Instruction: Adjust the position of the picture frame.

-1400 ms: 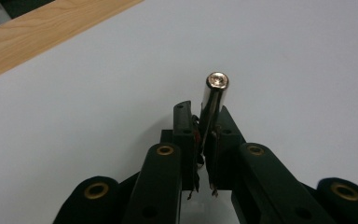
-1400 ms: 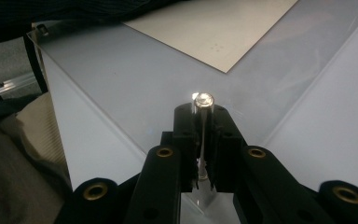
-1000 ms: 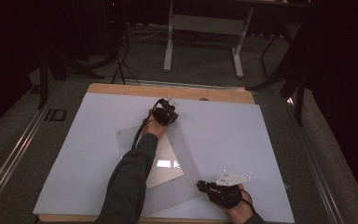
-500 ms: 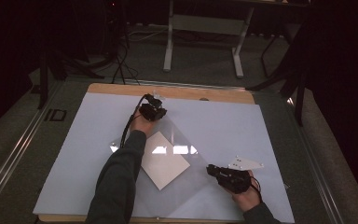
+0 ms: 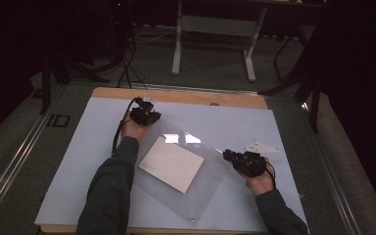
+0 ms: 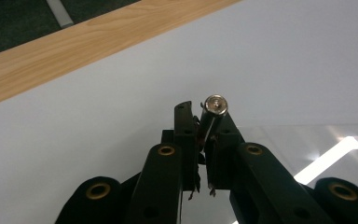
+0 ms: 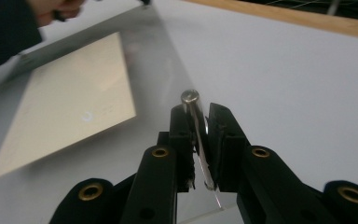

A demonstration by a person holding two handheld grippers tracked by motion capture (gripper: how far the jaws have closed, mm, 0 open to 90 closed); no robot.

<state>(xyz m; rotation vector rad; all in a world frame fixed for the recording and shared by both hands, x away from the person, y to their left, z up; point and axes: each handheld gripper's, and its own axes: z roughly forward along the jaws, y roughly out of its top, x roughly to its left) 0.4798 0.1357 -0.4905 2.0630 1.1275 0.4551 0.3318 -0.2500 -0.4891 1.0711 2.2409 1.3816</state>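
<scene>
Both hands have shifted since half a second ago: the left gripper (image 5: 145, 116) has slid out toward the far left of the mat (image 5: 293, 132), and the right gripper (image 5: 245, 162) has come in from the right edge toward the middle, so the sleeve (image 5: 203, 196) now lies stretched on a slant between them. That clear sleeve sits flat on the white mat, its far corner at the left gripper, its right edge at the right one, and a sheet of paper (image 5: 170, 163) lies inside it, nearer the left forearm. Left gripper view: jaws nearly closed, pinching the sleeve (image 6: 303, 140) edge, with a round metal stud (image 6: 215, 104) at the tip. Right gripper view: same story, jaws drawn close on the sleeve (image 7: 121, 154) edge that runs up between them, the paper (image 7: 70, 107) off to the left and the other hand (image 7: 56, 8) at the far corner
</scene>
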